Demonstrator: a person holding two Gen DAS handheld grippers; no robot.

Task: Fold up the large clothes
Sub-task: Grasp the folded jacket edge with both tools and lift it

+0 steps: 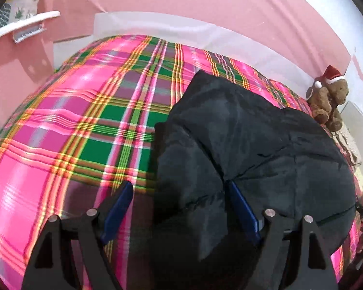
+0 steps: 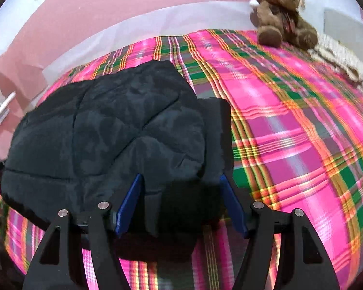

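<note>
A dark quilted jacket [image 1: 254, 145] is lying bunched on the plaid bedspread [image 1: 72, 120], toward the bed's near edge. Left gripper [image 1: 179, 188] and right gripper [image 2: 181, 181] are hovering with jaws spread, gripping nothing.

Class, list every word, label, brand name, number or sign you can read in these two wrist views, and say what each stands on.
None: no readable text shows in either view.
The dark padded garment and plaid bedcover show no writing.
The teddy bear shows no legible tag.
The pineapple-print cushion carries pictures only.
</note>
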